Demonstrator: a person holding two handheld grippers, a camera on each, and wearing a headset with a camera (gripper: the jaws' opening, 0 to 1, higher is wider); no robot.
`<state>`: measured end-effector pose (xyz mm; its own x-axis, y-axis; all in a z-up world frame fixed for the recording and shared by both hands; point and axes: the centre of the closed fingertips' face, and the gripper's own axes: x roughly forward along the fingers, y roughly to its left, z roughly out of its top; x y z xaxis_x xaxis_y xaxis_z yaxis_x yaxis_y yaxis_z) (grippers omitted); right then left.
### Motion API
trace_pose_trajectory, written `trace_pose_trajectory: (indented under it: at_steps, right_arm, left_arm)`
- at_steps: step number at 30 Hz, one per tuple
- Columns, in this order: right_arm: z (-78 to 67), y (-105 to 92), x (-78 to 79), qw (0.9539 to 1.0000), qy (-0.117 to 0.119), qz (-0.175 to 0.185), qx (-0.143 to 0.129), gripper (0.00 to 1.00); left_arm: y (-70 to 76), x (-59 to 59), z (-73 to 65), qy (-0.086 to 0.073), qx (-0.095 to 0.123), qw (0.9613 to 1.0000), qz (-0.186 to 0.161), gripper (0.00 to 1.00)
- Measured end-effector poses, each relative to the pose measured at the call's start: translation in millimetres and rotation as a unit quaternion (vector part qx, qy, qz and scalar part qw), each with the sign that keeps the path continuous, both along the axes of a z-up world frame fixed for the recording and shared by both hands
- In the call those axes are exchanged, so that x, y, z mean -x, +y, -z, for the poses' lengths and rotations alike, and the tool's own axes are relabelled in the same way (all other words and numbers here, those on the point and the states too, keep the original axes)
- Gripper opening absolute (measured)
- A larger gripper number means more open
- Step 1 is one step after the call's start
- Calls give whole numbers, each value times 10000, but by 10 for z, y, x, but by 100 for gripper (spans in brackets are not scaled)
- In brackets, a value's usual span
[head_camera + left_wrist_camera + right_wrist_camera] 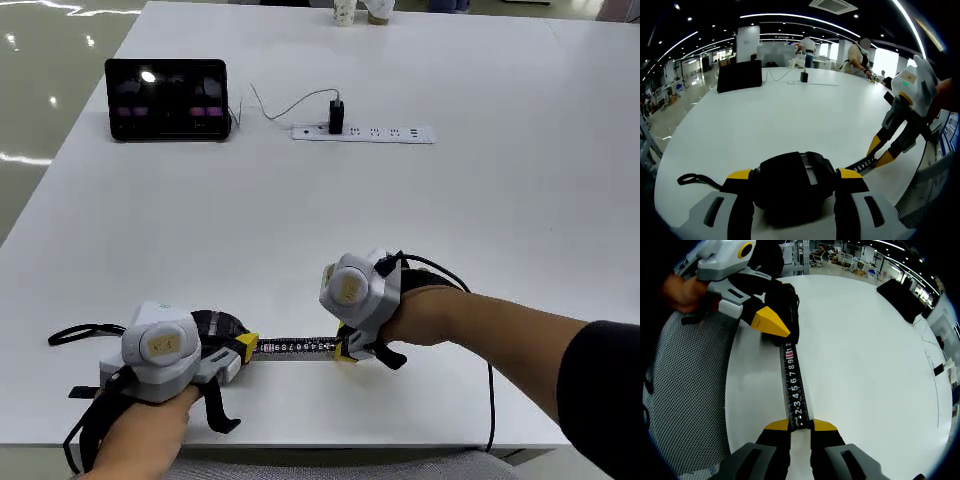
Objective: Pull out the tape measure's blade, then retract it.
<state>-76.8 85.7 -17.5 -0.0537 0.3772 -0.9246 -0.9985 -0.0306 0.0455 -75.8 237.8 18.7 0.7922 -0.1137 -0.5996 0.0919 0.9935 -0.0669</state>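
Our left claw [795,176] clamps the black tape measure [790,192] by the counter's [420,210] near edge. Its blade [792,377] lies flat along that edge, running rightward to our right claw [801,426], which pinches the tip. We judge the coming pull must carry the right claw straight away from the tape measure, along the blade's long axis.

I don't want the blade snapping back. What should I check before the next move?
1. Left hand-held gripper shut on the tape measure case: ok.
2. Right hand-held gripper pinching the blade near its tip: ok.
3. Blade straight, no kink between the grippers: ok.
4. Strap lying away from the blade: ok.
5. Blade lock set or released: cannot tell.
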Motion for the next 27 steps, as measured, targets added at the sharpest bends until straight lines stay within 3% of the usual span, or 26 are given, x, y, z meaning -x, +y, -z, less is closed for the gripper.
trace_pose_trajectory:
  at_steps: [27]
  right_arm:
    - [2,152,27,9999,13,-87,-148,11]
  left_arm:
    - [-16,0,0,18,12,10000,-13,60]
